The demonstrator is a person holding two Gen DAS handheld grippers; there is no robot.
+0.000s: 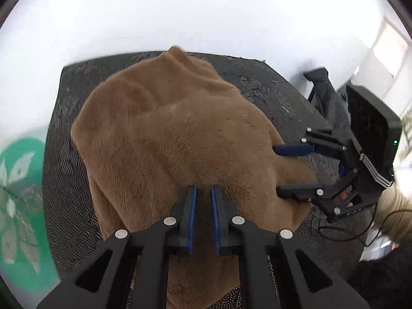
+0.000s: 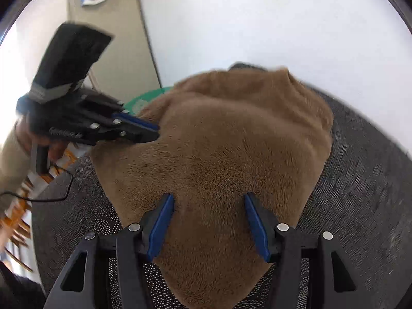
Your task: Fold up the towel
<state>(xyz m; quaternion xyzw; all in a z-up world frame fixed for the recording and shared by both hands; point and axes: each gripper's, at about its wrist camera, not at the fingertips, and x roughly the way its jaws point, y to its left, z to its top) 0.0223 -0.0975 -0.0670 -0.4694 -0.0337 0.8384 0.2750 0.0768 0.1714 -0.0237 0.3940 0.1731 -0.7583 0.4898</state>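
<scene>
A fluffy brown towel (image 1: 167,134) lies bunched and partly doubled over on a dark textured table (image 1: 257,82). My left gripper (image 1: 203,188) is shut on the towel's near fold, with pile showing between its blue pads. My right gripper (image 1: 276,168) comes in from the right, open, its fingers straddling the towel's right edge. In the right wrist view the towel (image 2: 231,141) fills the middle, and my right gripper (image 2: 208,197) stands wide open over its near part. There the left gripper (image 2: 155,131) pinches the towel's left edge, held by a person's hand (image 2: 56,149).
A green patterned round thing (image 1: 20,180) sits past the table's left side, also seen as the green rim (image 2: 144,97). A black cable (image 2: 51,198) trails over the table (image 2: 360,180). Dark cloth (image 1: 324,90) hangs beyond the right edge. A white wall stands behind.
</scene>
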